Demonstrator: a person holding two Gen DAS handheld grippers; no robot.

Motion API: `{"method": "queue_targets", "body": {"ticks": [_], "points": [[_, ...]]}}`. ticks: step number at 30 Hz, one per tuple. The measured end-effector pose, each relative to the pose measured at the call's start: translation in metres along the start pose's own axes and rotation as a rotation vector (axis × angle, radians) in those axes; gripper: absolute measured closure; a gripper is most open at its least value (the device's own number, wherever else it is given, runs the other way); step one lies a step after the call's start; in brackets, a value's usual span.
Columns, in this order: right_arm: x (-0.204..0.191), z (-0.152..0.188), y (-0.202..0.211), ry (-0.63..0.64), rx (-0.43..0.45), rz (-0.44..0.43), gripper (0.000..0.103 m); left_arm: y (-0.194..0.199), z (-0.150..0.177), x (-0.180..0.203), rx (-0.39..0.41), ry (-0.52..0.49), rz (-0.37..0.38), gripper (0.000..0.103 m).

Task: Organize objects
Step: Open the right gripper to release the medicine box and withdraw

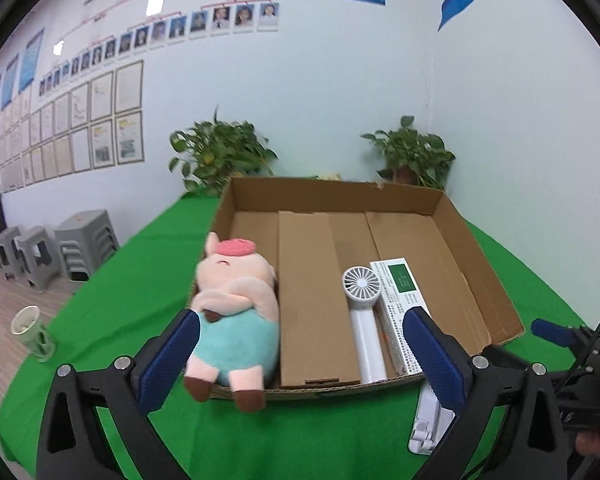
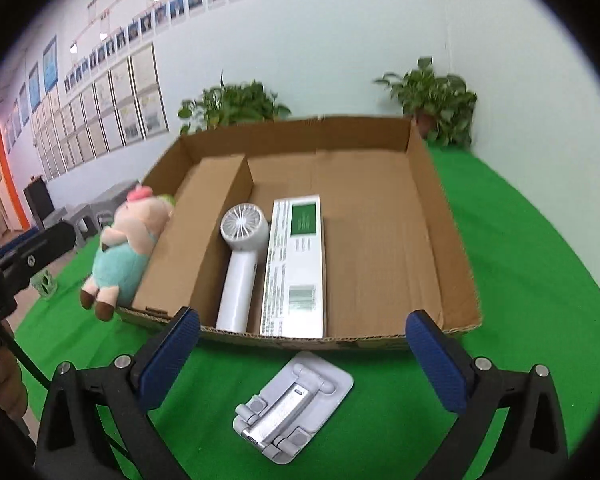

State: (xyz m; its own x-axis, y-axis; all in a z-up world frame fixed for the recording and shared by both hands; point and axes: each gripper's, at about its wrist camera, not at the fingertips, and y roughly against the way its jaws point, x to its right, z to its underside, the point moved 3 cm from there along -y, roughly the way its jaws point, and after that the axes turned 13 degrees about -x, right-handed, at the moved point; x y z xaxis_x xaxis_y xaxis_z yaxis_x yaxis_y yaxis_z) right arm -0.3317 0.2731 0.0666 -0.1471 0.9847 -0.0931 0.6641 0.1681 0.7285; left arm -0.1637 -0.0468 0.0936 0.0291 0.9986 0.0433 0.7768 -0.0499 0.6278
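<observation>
The bench (image 2: 520, 280), covered in green cloth, carried a shallow cardboard box (image 2: 428, 200) with low walls and folded cardboard inserts on its floor. A plush pig (image 1: 236, 312) in a teal outfit lay along the box's left edge, its brown-tipped feet hanging over the near wall. A long white carton (image 2: 296, 264) with a green label lay flat inside the box, just beside a white handheld fan (image 2: 242, 260) that lay with its handle towards the near wall. Outside the box, on the cloth in front of it, lay a folded grey phone stand (image 2: 292, 408). A paper cup (image 1: 30, 332) stood well to the left. The left tool (image 1: 300, 356) was released, empty, before the box. The right tool (image 2: 302, 356) was likewise spread wide, empty, above the stand.
</observation>
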Motion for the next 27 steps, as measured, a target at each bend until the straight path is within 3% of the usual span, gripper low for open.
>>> {"method": "queue_targets", "body": {"ticks": [2, 5, 10, 17, 19, 23, 27], "points": [[0.002, -0.007, 0.011, -0.002, 0.011, -0.034, 0.001, 0.014, 0.006, -0.005, 0.010, 0.003, -0.013, 0.001], [0.005, -0.015, 0.004, 0.005, -0.043, -0.095, 0.001, 0.024, 0.013, -0.011, 0.007, -0.001, -0.039, 0.001], [0.007, -0.026, -0.036, 0.016, -0.196, -0.205, 0.001, 0.030, 0.025, -0.018, -0.010, 0.007, -0.058, 0.001], [-0.006, -0.032, -0.099, 0.086, -0.327, -0.129, 0.003, 0.031, 0.045, -0.028, -0.049, 0.012, -0.063, 0.001], [-0.007, -0.031, -0.106, 0.077, -0.336, -0.122, 0.004, 0.029, 0.047, -0.032, -0.052, 0.013, -0.074, 0.001], [-0.006, -0.025, -0.114, 0.054, -0.360, -0.126, 0.017, 0.022, 0.051, -0.042, -0.071, 0.037, -0.074, 0.001], [-0.008, -0.021, -0.111, 0.058, -0.356, -0.120, 0.017, 0.014, 0.054, -0.051, -0.091, 0.045, -0.063, 0.001]]}}
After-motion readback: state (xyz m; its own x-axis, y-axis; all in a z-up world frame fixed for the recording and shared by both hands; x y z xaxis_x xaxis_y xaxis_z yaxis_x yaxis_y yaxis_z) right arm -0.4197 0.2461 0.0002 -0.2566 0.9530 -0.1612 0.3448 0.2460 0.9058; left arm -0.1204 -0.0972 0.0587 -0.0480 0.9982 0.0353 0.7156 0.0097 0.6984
